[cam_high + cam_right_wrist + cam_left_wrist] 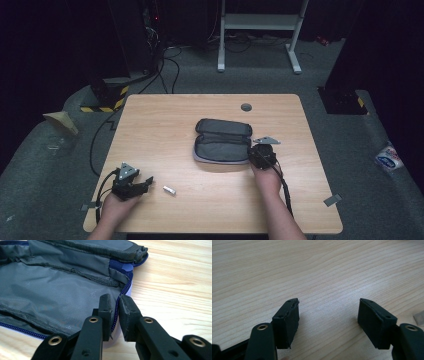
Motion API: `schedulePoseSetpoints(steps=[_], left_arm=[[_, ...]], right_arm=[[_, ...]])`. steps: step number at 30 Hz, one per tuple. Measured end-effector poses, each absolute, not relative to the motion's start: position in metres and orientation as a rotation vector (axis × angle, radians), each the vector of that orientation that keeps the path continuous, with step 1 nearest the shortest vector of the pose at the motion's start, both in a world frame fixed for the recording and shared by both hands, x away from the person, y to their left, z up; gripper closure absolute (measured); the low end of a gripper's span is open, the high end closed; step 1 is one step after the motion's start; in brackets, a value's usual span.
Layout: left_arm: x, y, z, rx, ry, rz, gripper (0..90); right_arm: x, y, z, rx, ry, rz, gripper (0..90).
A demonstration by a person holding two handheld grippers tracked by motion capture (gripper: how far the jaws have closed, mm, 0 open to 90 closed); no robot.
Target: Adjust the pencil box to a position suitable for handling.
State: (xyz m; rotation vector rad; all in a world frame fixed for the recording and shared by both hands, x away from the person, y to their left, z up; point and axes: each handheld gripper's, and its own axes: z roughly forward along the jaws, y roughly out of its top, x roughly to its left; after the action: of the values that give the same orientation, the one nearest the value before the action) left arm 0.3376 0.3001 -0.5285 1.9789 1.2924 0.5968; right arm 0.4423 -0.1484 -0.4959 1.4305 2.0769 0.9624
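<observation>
A grey pencil case (222, 141) lies unzipped in the middle of the wooden table (165, 125), its lid folded back. My right gripper (261, 154) sits at the case's right end. In the right gripper view the right gripper (115, 298) is shut on the case's blue zipper edge (126, 286), with the grey lining (62, 290) spread out to the left. My left gripper (142, 183) rests near the table's front left, open and holding nothing, over bare wood in the left gripper view (328, 302). A small white object (169, 190) lies just right of it and shows at the frame edge (419, 317).
A round grey cable hole (246, 107) sits near the table's far edge. Behind the table stand a white desk frame (260, 22) and black cables (167, 60) on the floor. A packet (389, 157) lies on the floor at the right.
</observation>
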Motion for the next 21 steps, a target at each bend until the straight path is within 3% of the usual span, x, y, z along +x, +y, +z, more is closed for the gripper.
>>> schedulePoseSetpoints(steps=[21], left_arm=[[0.338,0.3,-0.528,1.978,1.293,0.595,33.9]], right_arm=[[0.419,-0.132,-0.499,1.322,2.134,0.994,79.9]])
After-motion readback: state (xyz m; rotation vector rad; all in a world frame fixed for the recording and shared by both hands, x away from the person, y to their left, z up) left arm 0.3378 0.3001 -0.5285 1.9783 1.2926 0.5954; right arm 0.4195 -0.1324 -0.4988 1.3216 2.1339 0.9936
